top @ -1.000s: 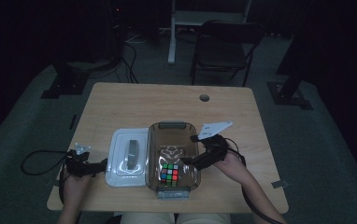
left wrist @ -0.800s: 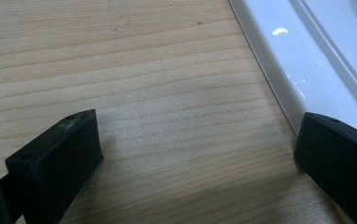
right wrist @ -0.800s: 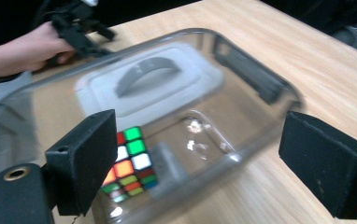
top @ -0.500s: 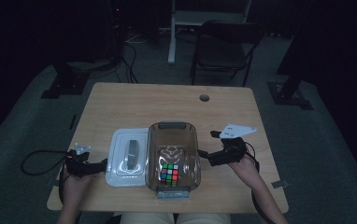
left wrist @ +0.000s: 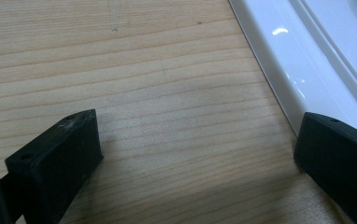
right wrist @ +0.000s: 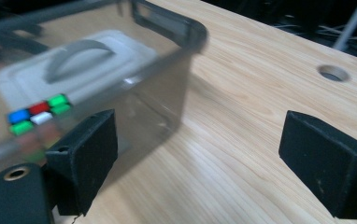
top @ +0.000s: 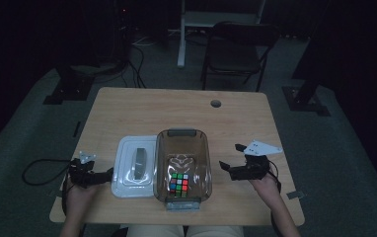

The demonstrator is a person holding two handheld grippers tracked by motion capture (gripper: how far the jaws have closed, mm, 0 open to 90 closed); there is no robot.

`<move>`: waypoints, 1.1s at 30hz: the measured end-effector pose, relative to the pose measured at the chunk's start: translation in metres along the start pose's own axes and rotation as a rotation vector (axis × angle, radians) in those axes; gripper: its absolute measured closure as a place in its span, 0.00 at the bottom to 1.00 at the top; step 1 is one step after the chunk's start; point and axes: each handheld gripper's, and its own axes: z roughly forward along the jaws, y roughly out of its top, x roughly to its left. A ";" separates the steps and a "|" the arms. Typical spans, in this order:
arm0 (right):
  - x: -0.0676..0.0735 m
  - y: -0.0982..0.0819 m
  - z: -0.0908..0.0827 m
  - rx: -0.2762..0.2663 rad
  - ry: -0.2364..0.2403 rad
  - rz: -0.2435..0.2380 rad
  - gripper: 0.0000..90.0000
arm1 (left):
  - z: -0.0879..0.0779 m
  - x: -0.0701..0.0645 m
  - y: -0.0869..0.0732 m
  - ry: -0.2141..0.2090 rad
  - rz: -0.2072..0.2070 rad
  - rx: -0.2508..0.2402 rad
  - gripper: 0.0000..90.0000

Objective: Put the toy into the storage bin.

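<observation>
Our right gripper [top: 230, 169] hangs with its jaws spread wide and nothing between them, just off the right wall of the bin [top: 202, 163], apart from it; in the right gripper view the smoky wall of the bin [right wrist: 167, 88] sits just past the near jaw, so we judge the cube is already placed and this hand is standing clear. Our left gripper [top: 108, 174] is spread too, empty, low over the table [left wrist: 144, 93], one jaw right at the white rim of the lid [left wrist: 279, 70]; we read that as lining up to take the lid by its edge. In the high view the lid [top: 127, 173] lies flat beside the bin's left wall, handle up, close at hand for closing. The cube [top: 178, 182] rests on the bin floor toward our end, its coloured tiles showing through the wall in the right gripper view [right wrist: 39, 114]. The table [top: 236, 123] beyond is bare wood with a cable hole [top: 216, 103].
</observation>
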 end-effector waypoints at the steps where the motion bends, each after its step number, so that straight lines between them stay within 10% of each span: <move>1: -0.001 -0.003 0.001 0.000 -0.010 0.005 0.13 | 0.000 0.000 0.000 0.000 0.000 0.000 0.01; 13: -0.014 -0.052 0.012 -0.003 -0.107 0.110 0.13 | 0.000 0.000 0.000 0.000 0.001 0.002 0.01; 33: -0.015 -0.085 0.044 0.248 -0.173 0.138 0.13 | 0.001 -0.001 0.001 0.013 -0.015 0.002 0.01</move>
